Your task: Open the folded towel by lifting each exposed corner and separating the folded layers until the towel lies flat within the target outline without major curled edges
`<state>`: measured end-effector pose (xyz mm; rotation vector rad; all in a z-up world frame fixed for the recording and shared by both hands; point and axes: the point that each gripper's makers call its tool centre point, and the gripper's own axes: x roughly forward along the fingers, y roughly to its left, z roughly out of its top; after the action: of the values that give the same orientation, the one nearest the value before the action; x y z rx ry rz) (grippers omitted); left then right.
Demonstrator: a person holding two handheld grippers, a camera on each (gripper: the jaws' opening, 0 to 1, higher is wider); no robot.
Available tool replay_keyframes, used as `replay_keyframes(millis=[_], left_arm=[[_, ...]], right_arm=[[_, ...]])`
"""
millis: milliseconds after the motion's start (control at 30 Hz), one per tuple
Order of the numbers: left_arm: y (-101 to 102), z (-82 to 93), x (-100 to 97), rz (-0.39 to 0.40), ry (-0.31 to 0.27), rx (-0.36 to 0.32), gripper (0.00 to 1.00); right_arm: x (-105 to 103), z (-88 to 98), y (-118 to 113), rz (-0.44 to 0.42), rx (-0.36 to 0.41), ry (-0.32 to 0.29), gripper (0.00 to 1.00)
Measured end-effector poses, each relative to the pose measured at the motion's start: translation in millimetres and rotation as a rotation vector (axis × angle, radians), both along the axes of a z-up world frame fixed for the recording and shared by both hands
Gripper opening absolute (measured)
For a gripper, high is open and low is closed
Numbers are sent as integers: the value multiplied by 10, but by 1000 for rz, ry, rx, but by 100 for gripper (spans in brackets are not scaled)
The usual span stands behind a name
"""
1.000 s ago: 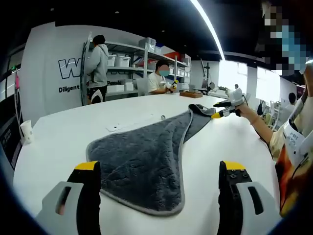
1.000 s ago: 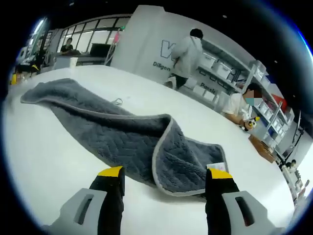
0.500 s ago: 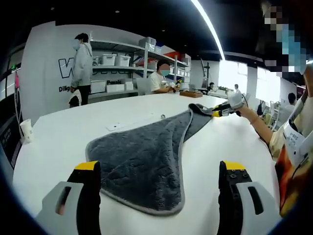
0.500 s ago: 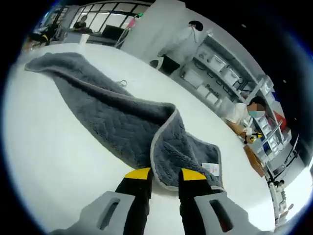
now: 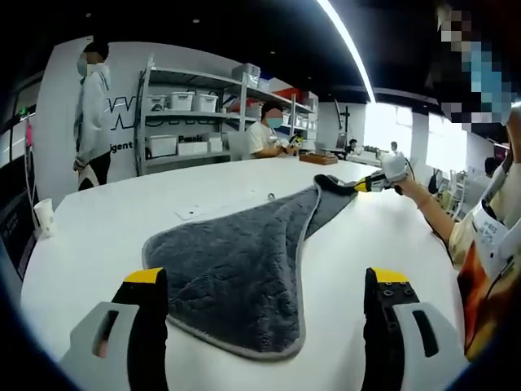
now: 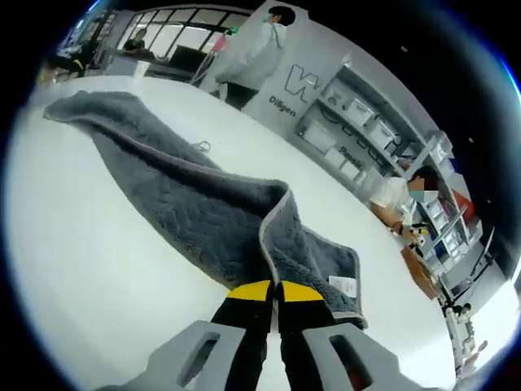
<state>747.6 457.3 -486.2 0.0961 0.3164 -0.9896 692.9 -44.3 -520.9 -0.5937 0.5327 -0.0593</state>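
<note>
While white storage bins (image 5: 181, 100) sit on the metal shelving (image 5: 212, 110), contents hidden, the grey quilted towel with pale piping (image 5: 244, 269) lies folded lengthwise on the white table (image 5: 98, 236). Its long axis runs from the wide-open left gripper (image 5: 264, 281) to the right gripper (image 6: 273, 287), which pinches its edge.

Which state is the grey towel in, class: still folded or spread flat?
Folded. In the right gripper view the towel has an upper layer doubled over a lower one, its edge pinched by the right claw.
</note>
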Motion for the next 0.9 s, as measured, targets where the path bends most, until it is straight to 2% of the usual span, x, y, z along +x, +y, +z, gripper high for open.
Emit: replay_keyframes(millis=[133,267,533,667,833,900], left_arm=[[2,-30,-15,-2,3,16,100],[12,-11,-9,2,2,8,100],[42,19,5,6,-2,4,100],[44,25,2,4,-4,4,100],[35,8,-8,1,-2,9,100],[34,4,-9,1,-1,10,99]], right_arm=[[-49,101,-23,-7,-19,-14,0],[-143,258,-107,-34,-14,-65,0],[-478,509,-398,-128,15,-154,0],[-668,621,-571,-168,20,-180,0],[-886,624,-799,-229,0,-160,0],[-962,576,-881,-255,19,-149,0]])
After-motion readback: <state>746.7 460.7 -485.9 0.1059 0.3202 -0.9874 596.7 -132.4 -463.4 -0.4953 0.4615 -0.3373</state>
